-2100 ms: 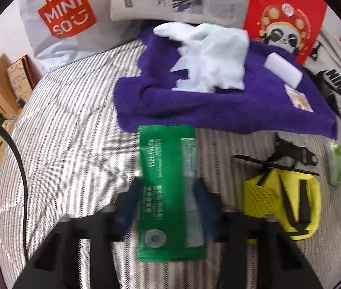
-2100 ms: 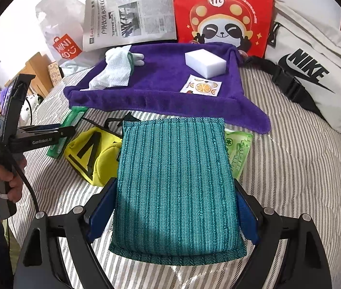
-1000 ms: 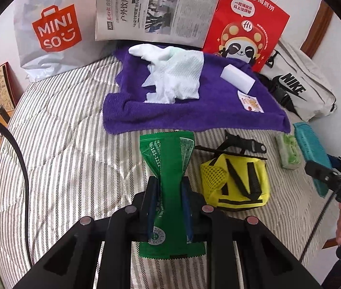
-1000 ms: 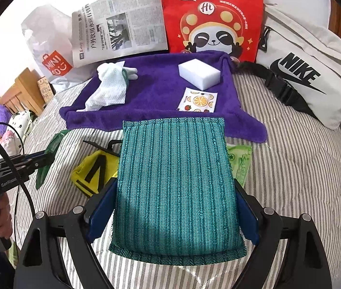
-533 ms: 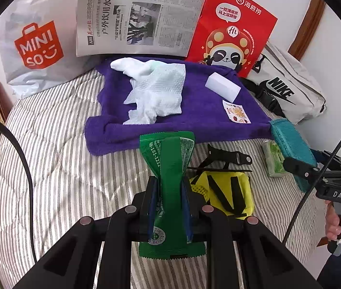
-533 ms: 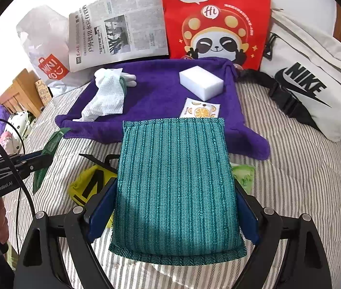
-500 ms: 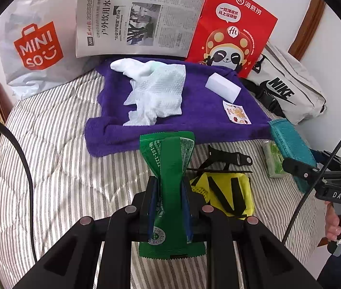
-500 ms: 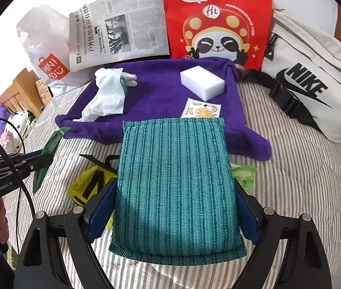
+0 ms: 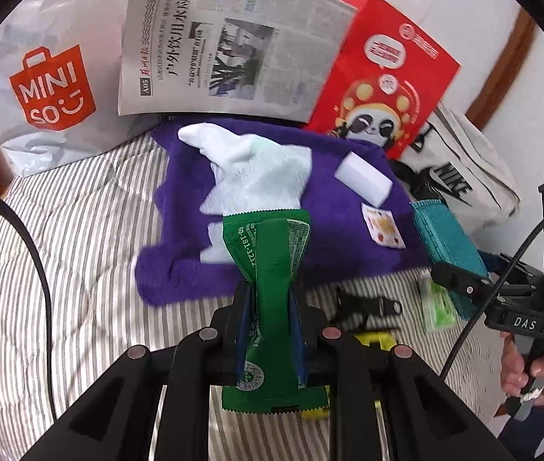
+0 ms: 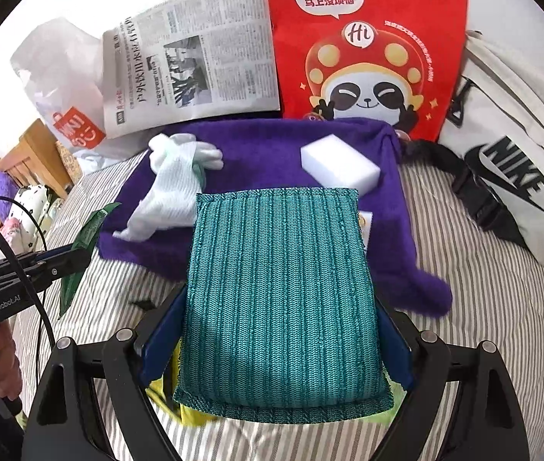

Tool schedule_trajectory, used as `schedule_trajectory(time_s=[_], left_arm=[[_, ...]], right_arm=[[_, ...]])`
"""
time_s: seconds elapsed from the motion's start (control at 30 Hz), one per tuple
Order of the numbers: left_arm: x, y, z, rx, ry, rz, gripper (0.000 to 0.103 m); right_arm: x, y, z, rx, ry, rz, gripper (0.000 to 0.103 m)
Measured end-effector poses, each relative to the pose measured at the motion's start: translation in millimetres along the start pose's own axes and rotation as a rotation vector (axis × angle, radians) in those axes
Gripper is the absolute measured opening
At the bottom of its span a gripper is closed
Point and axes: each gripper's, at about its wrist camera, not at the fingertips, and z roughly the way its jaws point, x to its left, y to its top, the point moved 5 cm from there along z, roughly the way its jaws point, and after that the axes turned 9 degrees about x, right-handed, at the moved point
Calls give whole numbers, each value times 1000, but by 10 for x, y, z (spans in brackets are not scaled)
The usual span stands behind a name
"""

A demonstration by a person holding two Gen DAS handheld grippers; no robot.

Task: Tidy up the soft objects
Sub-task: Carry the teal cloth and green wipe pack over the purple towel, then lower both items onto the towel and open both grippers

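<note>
**Both packs carried in over the purple towel**

Both hand-held grippers have travelled toward the purple towel [image 10: 256, 142] since a moment ago: the yellow pouch [image 9: 377, 340], in full view before, is now mostly hidden under the left tool, and the towel's near edge sits right under both loads.

The left hand-held gripper [image 9: 270, 322] is clenched tight on a green packet [image 9: 268, 269], pinching its waist so the wrapper flares out above and below the blue pads; the packet hangs in the air over the towel's front edge. The right hand-held gripper [image 10: 277, 345] stands wide, its pads pressed against both sides of a teal knitted pad [image 10: 279, 288], which is held up over the towel's near right part and covers most of a small fruit-print sachet [image 9: 383, 226].

On the towel lie a crumpled white cloth [image 9: 256, 169] toward the left and a white sponge block [image 10: 339, 169] toward the right, apart from each other. On the striped bed cover [image 9: 91, 230] just in front of the towel are a black buckle [image 9: 368, 307] and a pale green wipes pack [image 9: 437, 303].

Propped behind the towel are a MINISO bag [image 9: 49, 88], a newspaper [image 9: 226, 46] and a red panda bag [image 10: 364, 38], with a white Nike bag [image 10: 510, 161] at the right. A hand [image 9: 533, 368] grips the right tool's handle.
</note>
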Motion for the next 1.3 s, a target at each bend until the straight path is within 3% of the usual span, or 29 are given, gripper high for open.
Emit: schedule_trajectory(time_s=[0.17,0.6,0.83,1.3], left_arm=[[74,248,112,2,-17,-38,18],[356,688,394,27,-31,-110,19],[480,766,597,44,-47,-128,19],[482,764,837,52,7,-85,26]], right_arm=[[20,255,152,5,39,-9,88],[51,759,705,101,4,-17,88],[125,848,970,150,-18,-38,88],[146,837,1201,176,-32,-31,88]])
